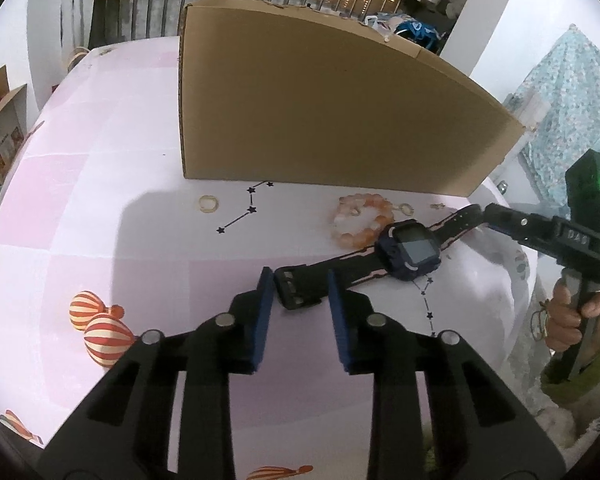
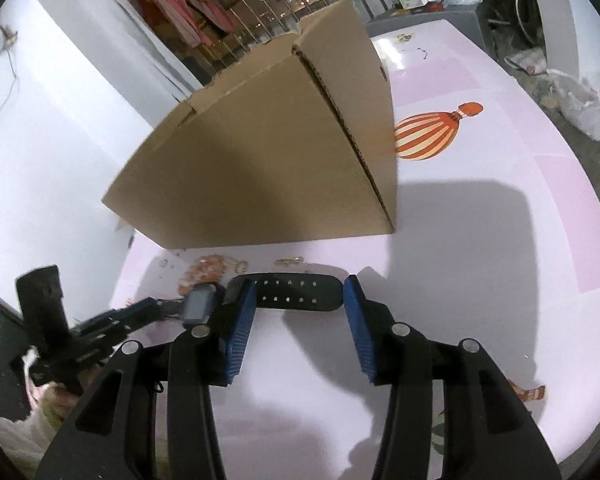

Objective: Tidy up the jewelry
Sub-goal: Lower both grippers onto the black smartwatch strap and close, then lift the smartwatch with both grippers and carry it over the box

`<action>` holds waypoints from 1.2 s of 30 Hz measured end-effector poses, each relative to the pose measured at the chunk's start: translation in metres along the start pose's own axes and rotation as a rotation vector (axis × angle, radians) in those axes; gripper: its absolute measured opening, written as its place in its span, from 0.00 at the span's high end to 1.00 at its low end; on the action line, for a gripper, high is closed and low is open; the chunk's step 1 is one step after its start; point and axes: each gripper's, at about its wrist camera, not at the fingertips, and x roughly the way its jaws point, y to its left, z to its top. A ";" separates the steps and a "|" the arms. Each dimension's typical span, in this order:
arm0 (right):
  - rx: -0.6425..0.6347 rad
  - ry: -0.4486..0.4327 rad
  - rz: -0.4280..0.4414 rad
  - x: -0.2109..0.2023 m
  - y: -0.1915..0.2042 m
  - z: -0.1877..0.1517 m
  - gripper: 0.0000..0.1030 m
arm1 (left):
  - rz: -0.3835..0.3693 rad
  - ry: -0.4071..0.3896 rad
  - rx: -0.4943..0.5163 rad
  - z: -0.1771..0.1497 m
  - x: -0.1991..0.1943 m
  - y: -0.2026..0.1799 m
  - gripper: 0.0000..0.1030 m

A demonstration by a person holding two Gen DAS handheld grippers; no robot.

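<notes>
A dark blue smartwatch with a black strap lies flat on the pink-and-white patterned worktop, stretched between two claws. The left claw brackets the buckle end, pads apart and seemingly not yet pressing. The right claw brackets the perforated end, also unclenched. A peach beaded bracelet lies just beyond the watch, before a tall brown cardboard box. Risk: an uneven pinch could let the strap slip out, or the watch could drag the bracelet.
</notes>
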 end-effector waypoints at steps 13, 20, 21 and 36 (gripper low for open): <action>-0.054 -0.033 0.017 -0.006 0.020 0.006 0.71 | 0.053 -0.016 0.018 -0.003 0.000 0.000 0.90; -0.079 -0.038 0.004 -0.006 0.028 0.006 0.82 | 0.056 -0.025 0.014 -0.003 0.000 0.001 0.91; -0.084 -0.040 0.001 -0.007 0.029 0.006 0.83 | 0.055 -0.026 0.014 -0.003 0.000 0.001 0.91; -0.105 -0.078 0.022 -0.023 0.042 0.008 0.86 | 0.022 -0.090 -0.035 -0.002 -0.024 0.008 1.00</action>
